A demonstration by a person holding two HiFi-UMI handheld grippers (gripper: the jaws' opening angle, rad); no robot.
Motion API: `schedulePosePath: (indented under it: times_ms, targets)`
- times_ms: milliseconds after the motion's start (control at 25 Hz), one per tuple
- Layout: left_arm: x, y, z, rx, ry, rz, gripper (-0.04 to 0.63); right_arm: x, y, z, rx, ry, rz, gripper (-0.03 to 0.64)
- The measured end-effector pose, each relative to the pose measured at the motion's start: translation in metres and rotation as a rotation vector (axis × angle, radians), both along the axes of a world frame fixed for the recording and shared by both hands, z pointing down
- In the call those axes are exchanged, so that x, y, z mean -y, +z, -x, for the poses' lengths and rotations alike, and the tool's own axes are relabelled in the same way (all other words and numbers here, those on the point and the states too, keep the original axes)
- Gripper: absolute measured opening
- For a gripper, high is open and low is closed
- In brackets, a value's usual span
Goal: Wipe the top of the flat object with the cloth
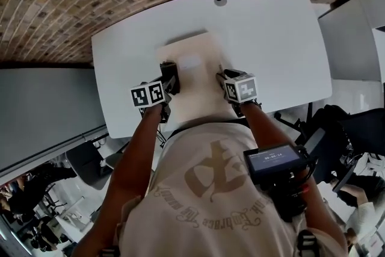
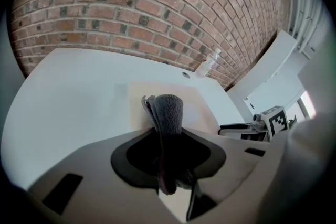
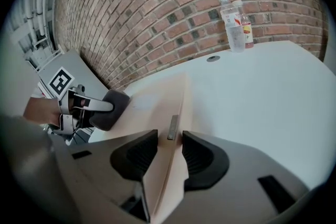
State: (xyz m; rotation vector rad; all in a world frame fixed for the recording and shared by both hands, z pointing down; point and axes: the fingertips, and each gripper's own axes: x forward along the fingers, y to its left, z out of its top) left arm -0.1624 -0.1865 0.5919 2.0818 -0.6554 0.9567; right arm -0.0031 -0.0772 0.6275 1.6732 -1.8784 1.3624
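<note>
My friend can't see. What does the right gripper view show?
The right gripper clamps the edge of a flat tan board lying on a white table. To the left, the left gripper holds a dark grey cloth at the board's other edge; two bottles stand by a brick wall.

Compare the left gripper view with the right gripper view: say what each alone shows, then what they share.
Only the left gripper view looks down the left gripper, which is shut on the folded grey cloth, and it shows the right gripper from outside. Only the right gripper view shows the right gripper's jaws closed on the edge of the board, plus the hand behind the left gripper. Both show the cloth, the board, the white table and the brick wall.
</note>
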Motion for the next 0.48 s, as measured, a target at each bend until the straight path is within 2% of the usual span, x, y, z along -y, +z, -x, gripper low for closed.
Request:
schedulePosePath:
  times_ms: [160, 480]
  targets:
    - [-0.018, -0.004, -0.035, -0.034, 0.056, 0.018, 0.129, 0.001, -0.015, -0.001, 0.000, -0.028, -0.045, 0.156]
    - [-0.063, -0.012, -0.124, -0.117, 0.256, 0.062, 0.129, -0.022, -0.011, 0.010, 0.048, -0.079, -0.055, 0.156]
